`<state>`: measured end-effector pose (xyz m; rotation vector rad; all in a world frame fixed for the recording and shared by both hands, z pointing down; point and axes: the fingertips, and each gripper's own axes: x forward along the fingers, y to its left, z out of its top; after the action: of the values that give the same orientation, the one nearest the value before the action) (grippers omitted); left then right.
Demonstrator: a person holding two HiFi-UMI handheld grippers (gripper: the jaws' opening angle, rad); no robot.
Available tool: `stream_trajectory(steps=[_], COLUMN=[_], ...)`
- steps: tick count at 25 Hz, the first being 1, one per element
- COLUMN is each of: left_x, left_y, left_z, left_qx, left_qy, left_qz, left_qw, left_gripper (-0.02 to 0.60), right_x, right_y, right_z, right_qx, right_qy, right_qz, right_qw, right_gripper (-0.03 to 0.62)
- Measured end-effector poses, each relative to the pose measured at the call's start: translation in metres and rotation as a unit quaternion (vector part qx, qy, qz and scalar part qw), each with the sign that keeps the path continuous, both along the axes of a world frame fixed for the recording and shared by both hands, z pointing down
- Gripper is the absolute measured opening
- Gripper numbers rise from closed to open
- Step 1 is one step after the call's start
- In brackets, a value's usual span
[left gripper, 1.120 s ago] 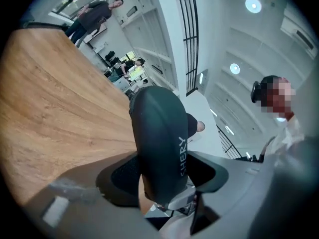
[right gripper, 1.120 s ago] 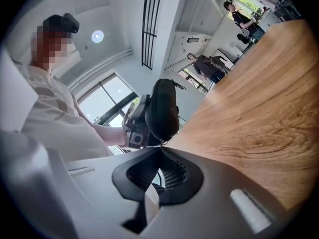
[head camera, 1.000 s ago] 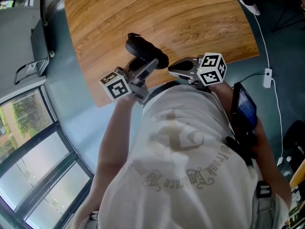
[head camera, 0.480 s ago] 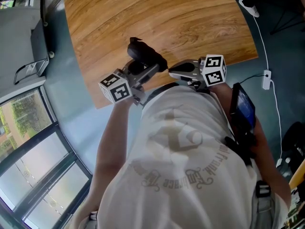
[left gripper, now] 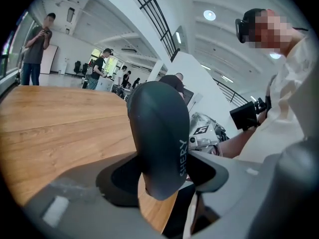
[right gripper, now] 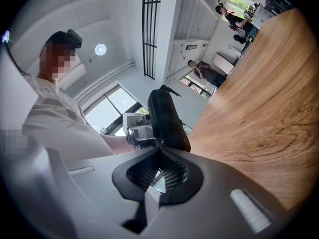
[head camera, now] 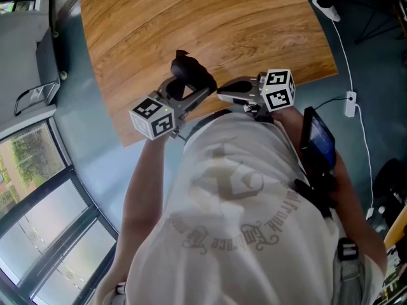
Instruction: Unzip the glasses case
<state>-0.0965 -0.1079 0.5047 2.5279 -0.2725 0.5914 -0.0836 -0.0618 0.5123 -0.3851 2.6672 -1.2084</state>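
A dark grey glasses case point(head camera: 191, 75) hangs over the near edge of the wooden table point(head camera: 222, 24). My left gripper point(head camera: 184, 93) is shut on it, one pad on each side. In the left gripper view the case point(left gripper: 159, 133) stands on end between the jaws of the left gripper point(left gripper: 162, 177). My right gripper point(head camera: 220, 94) reaches in from the right and touches the case's end. In the right gripper view the right gripper point(right gripper: 160, 146) has its jaws pinched together on a small zipper pull at the edge of the case point(right gripper: 167, 116).
The table's near edge runs just under both grippers. A phone point(head camera: 318, 142) is strapped to the person's right forearm. A white cable with a plug point(head camera: 350, 103) lies on the floor at the right. Windows line the left side. People stand far across the room.
The left gripper has rolled, turning the case more upright and a little to the left. The right gripper has shifted slightly left and stays at the case's end.
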Motion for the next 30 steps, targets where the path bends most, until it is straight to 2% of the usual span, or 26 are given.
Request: stream_trajectory(steps=[4, 16, 30], left_x=[0.000, -0.001, -0.008], left_y=[0.006, 0.011, 0.014], left_z=[0.004, 0.016, 0.024], left_qx=[0.023, 0.060, 0.093], left_qy=[-0.023, -0.082, -0.123], left_qz=[0.026, 0.051, 0.071], left_qw=[0.9991, 0.9935, 0.9854], left_gripper=[0.295, 0.298, 0.298], right_x=[-0.003, -0.002, -0.005], right_y=[0.000, -0.001, -0.003], right_z=[-0.006, -0.005, -0.009], right_qx=[0.004, -0.001, 0.001], right_qy=[-0.006, -0.006, -0.011], right_qz=[-0.002, 0.000, 0.001], right_qw=[1.000, 1.000, 1.000], right_gripper=[0.005, 0.006, 0.006])
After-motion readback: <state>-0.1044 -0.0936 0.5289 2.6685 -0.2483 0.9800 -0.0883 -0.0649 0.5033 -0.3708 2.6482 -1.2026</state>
